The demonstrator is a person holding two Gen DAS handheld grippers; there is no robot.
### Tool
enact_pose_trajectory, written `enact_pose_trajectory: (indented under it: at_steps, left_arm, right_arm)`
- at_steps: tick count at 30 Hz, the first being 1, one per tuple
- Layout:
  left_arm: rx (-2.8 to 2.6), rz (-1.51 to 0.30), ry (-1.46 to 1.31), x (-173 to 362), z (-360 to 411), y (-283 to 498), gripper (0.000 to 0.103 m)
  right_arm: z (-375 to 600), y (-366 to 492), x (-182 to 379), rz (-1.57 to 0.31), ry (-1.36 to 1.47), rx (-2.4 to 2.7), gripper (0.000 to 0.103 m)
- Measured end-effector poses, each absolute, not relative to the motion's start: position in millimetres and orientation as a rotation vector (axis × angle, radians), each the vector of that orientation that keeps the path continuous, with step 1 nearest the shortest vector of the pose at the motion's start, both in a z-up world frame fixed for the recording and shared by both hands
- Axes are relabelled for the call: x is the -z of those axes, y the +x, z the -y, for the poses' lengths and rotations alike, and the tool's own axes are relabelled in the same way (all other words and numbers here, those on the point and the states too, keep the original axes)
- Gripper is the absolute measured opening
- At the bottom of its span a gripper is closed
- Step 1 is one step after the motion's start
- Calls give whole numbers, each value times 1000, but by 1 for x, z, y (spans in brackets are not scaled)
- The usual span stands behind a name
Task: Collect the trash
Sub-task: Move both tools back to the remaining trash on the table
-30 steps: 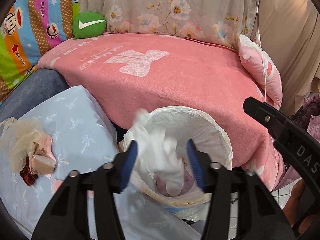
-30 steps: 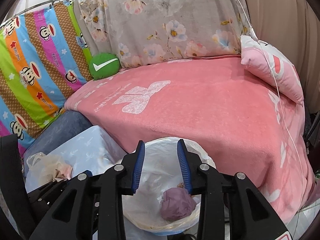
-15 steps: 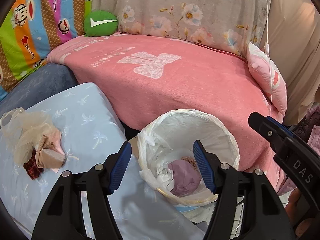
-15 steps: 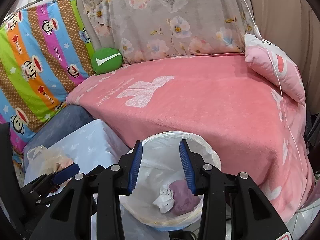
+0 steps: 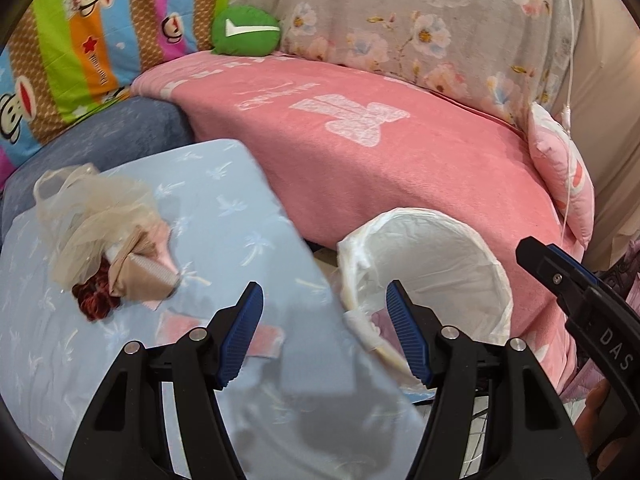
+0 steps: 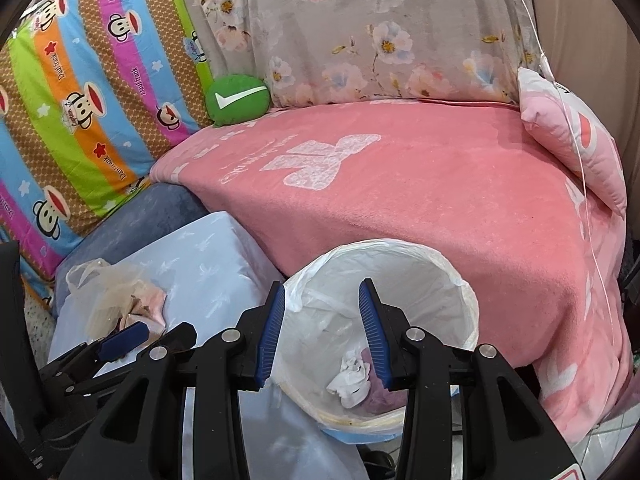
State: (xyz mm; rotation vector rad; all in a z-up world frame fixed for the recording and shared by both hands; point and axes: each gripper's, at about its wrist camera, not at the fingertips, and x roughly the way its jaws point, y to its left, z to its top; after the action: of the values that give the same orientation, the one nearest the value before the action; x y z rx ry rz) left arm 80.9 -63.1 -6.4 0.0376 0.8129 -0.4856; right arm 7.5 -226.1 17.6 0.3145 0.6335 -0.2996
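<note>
Left wrist: left gripper (image 5: 324, 312) agape, empty

We count 1 trash bin (image 6: 460, 280) w/ white liner, lower centre of the right wrist view, holding 2 items: 1 crumpled white tissue (image 6: 350, 378) & 1 purple wad (image 6: 378, 396). Lower left, 1 light-blue cushion (image 5: 224, 216) carries 1 trash pile (image 5: 108, 252) – 1 thin plastic bag plus scraps, exact no. unclear. Mid-frame: 1 pink blanket (image 6: 440, 208). Upper part: 1 green round pillow (image 6: 238, 98), 1 pink pillow (image 6: 576, 136) at right, 1 striped monkey-print quilt (image 6: 88, 92) upper left, 1 floral quilt (image 6: 360, 28). Grippers: 2.
</note>
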Motion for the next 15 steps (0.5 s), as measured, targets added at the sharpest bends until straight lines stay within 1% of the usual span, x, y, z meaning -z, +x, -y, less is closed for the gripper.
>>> enact_pose_trajectory:
  at_steps: [15]
  left_arm:
    - [298,-854,-20,28,-24,94,61]
  right_arm:
    - [134,38,10,-739,229,152,38]
